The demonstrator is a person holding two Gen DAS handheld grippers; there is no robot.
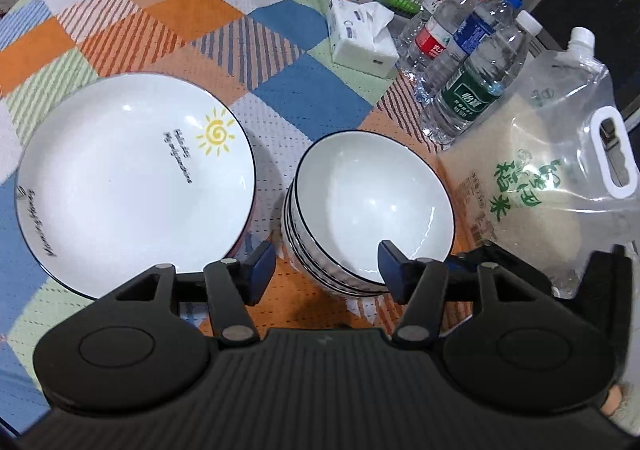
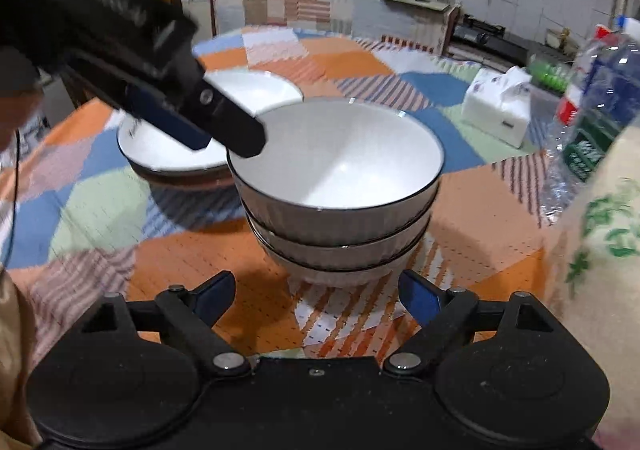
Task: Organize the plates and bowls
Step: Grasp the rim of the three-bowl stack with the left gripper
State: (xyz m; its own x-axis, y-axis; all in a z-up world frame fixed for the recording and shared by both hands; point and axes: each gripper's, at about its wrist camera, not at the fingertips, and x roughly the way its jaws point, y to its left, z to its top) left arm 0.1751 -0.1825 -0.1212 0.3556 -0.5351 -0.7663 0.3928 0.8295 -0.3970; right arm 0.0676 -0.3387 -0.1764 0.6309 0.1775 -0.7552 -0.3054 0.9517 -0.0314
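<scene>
The stack of bowls point(image 1: 370, 210) sits on the desk point(image 1: 192, 10) just beside the stack of plates point(image 1: 132, 178), like nested with like, so the sorting looks nearly done; the left gripper point(image 1: 326, 262) hangs over the near rim of the top bowl, its fingers point(image 1: 260, 270) spread and holding nothing. The right gripper point(image 2: 316, 294) waits low before the bowls, fingers point(image 2: 420, 298) likewise apart and empty; I judge both are placed to steady or nudge the stack.

In the right wrist view, the left gripper point(image 2: 224, 138) hides part of the plate point(image 2: 256, 90); right-edge bottles point(image 2: 596, 90) blur.
</scene>
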